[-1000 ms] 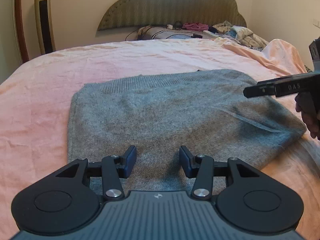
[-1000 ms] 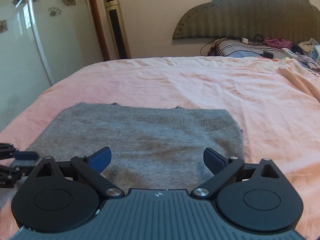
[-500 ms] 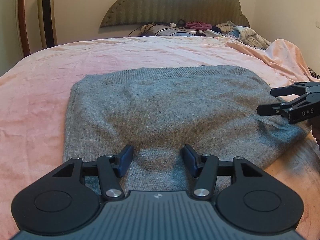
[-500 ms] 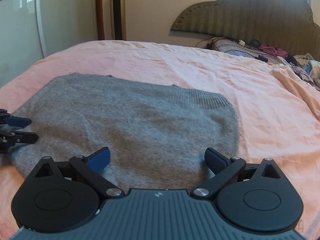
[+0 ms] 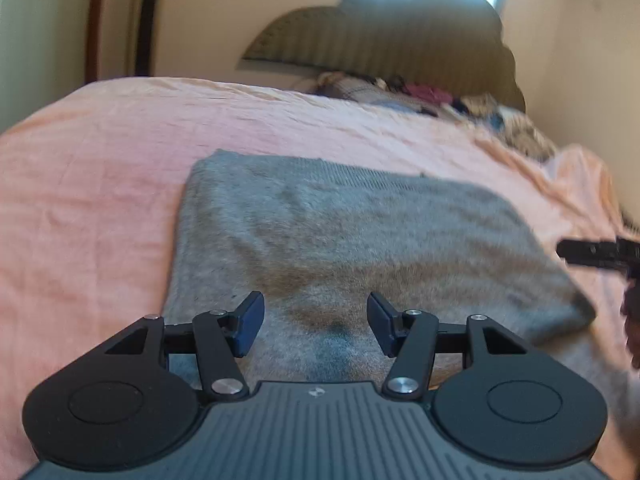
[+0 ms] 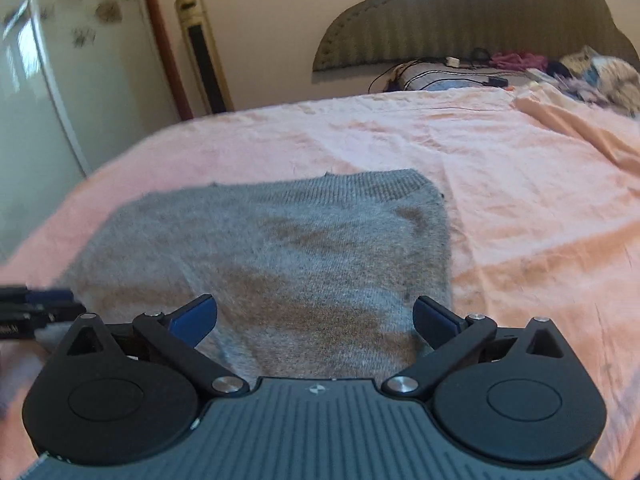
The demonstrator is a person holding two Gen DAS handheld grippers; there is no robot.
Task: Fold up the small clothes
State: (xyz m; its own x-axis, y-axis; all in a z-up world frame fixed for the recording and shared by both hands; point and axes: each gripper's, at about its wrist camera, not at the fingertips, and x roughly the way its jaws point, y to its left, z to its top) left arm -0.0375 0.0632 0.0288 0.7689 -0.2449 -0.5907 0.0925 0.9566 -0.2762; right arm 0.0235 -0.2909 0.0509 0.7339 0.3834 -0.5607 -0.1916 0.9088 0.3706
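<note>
A grey knitted sweater [image 5: 352,248] lies folded flat on the pink bed sheet [image 5: 88,200]; it also shows in the right wrist view [image 6: 288,256]. My left gripper [image 5: 316,322] is open and empty just above the sweater's near edge. My right gripper [image 6: 314,320] is wide open and empty over the sweater's near right part. The right gripper's tip [image 5: 596,254] shows at the right edge of the left wrist view, beside the sweater. The left gripper's tip [image 6: 32,308] shows at the left edge of the right wrist view.
A padded headboard [image 6: 472,20] and a heap of clothes and cables [image 6: 540,68] lie at the far end of the bed. A tall floor-standing unit [image 6: 204,48] and a wardrobe door [image 6: 36,80] stand at the left. A crumpled pink blanket [image 5: 576,176] lies at the right.
Both grippers have tilted and shifted; the views are blurred with motion. The right gripper's tip has dropped lower beside the sweater. The sweater has not moved. Both grippers stay open.
</note>
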